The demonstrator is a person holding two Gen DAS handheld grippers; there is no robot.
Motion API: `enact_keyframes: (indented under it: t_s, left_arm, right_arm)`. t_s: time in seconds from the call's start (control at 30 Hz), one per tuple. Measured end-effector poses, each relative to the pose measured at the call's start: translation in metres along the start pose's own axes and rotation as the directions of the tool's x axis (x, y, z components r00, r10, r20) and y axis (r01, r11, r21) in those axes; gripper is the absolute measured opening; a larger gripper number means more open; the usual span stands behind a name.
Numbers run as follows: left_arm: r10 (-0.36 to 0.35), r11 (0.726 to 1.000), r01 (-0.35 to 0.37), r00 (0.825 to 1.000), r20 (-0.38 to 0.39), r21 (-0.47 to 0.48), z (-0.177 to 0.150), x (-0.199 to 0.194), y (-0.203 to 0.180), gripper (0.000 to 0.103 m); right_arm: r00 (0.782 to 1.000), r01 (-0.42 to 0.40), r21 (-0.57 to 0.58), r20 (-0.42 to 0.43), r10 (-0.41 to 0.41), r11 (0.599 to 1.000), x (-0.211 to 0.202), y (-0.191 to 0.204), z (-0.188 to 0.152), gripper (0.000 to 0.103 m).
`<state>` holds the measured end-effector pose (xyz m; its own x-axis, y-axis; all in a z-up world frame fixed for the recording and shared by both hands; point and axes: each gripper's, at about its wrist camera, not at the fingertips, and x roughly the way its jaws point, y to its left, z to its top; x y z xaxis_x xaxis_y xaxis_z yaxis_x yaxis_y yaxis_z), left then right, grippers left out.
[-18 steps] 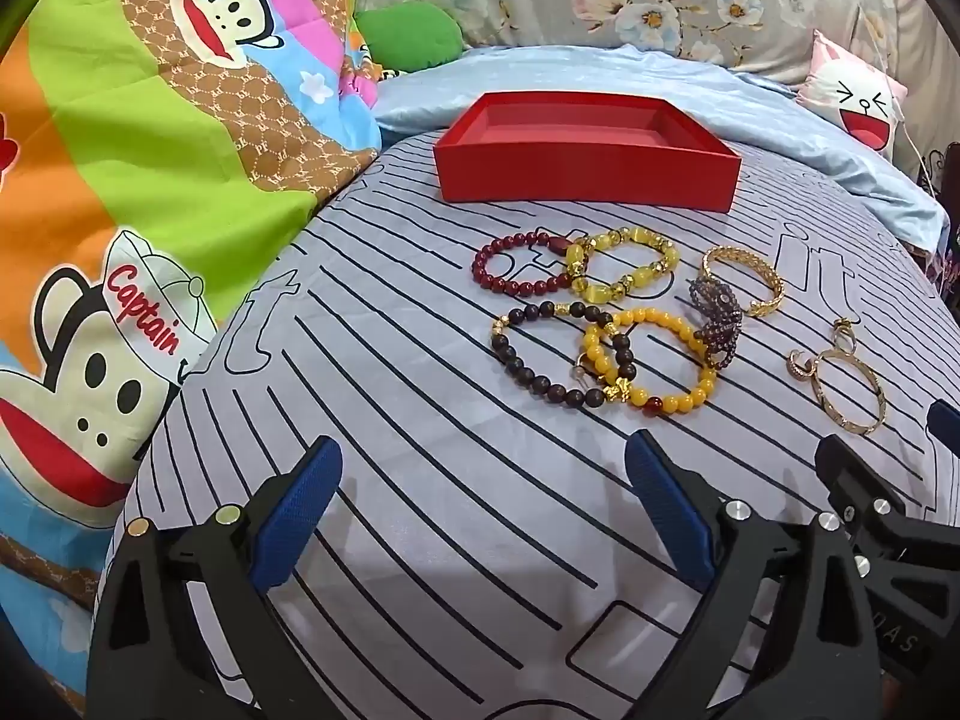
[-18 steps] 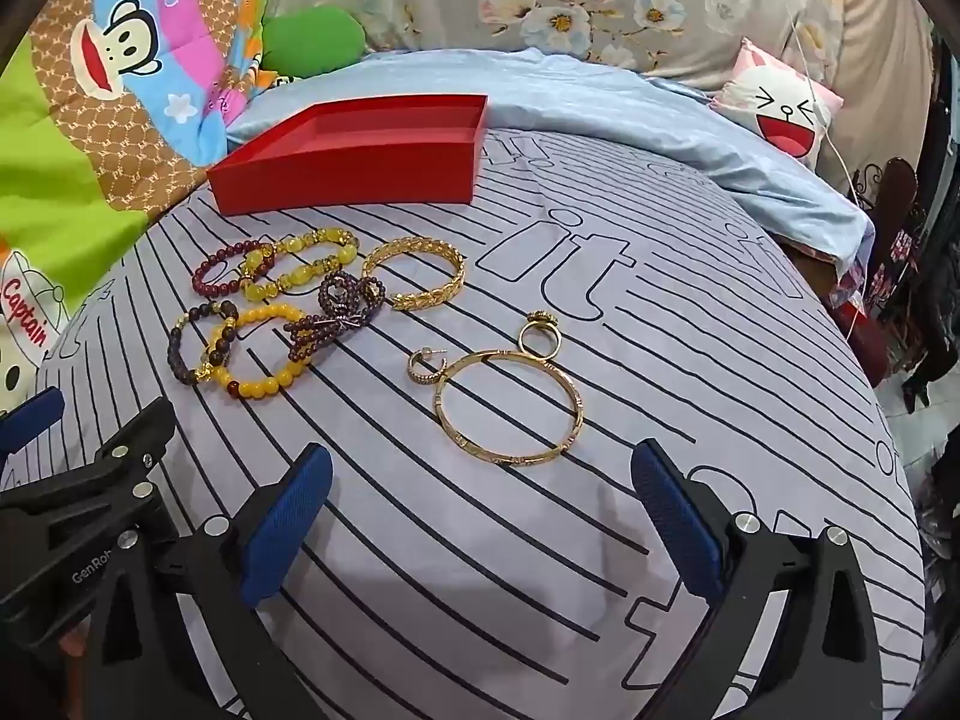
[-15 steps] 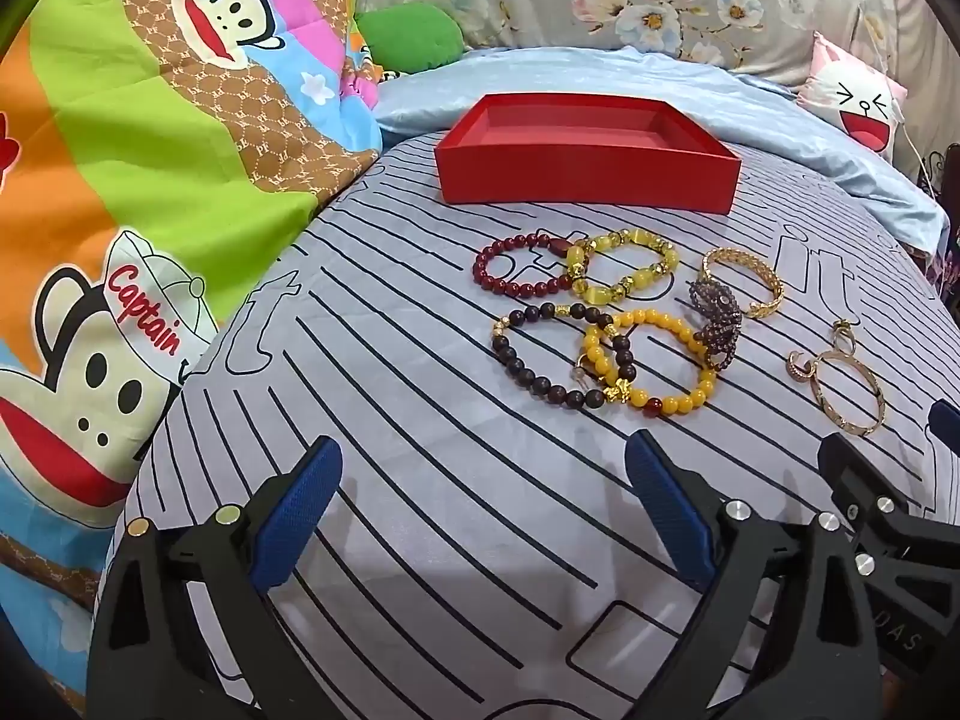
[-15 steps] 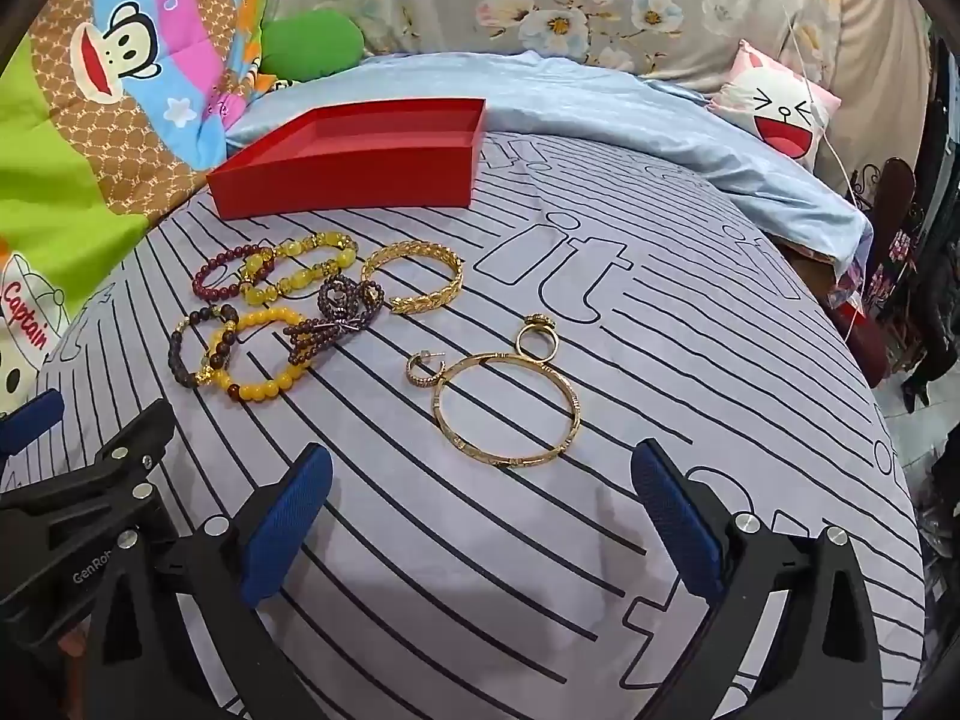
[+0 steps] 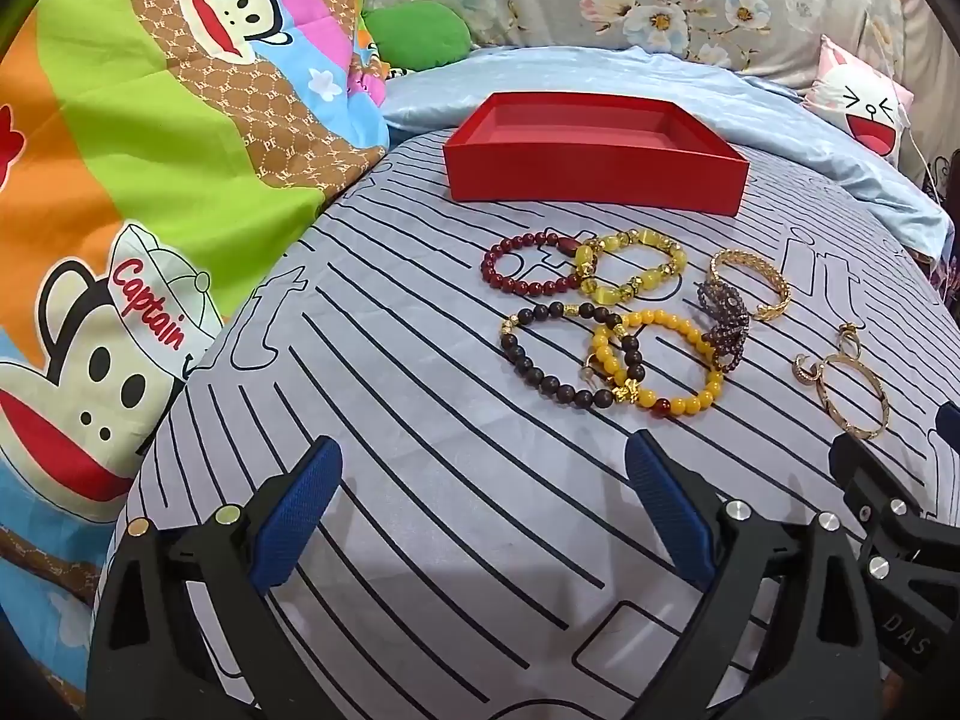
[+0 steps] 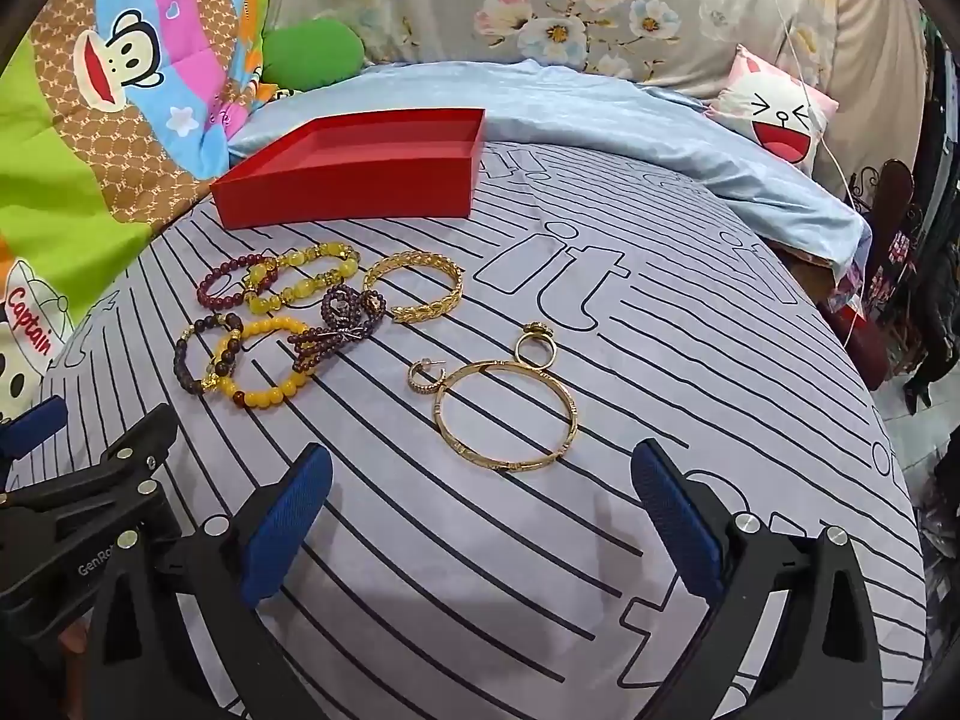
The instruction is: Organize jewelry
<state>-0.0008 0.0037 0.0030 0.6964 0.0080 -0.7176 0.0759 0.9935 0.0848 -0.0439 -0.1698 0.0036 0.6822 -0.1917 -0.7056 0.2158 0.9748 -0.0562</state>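
Note:
An empty red tray [image 5: 594,177] [image 6: 360,195] sits at the far side of the striped bedspread. In front of it lie several bracelets: dark red beads [image 5: 522,279], pale yellow beads [image 5: 636,285], dark brown beads [image 5: 540,372], amber yellow beads [image 5: 690,399], a purple beaded piece [image 6: 336,333] and a gold woven cuff [image 6: 420,306]. A thin gold bangle [image 6: 510,456], a gold ring [image 6: 534,342] and a small hoop earring [image 6: 423,378] lie to the right. My left gripper [image 5: 480,510] and right gripper [image 6: 480,510] hover nearer than the jewelry, both open and holding nothing.
A colourful monkey-print quilt [image 5: 150,180] rises at the left. A light blue blanket [image 6: 600,114], a green cushion [image 6: 312,54] and a laughing-face pillow [image 6: 780,108] lie behind the tray. The bed edge drops off at the right [image 6: 888,396].
Both views show the jewelry a touch lower and nearer than before; nothing on the bed has moved and both grippers stay open.

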Motion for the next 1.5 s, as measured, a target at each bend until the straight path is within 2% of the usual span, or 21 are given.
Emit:
enact_keyframes:
  t_s: [1.5]
  left_arm:
    - [-0.019,1.0,0.019,1.0,-0.012,-0.017,-0.0022,0.0046,0.0034,0.091]
  right_arm:
    - [1.0,-0.007,0.007,0.012,0.007,1.0,-0.0018,0.0007,0.0011,0.096]
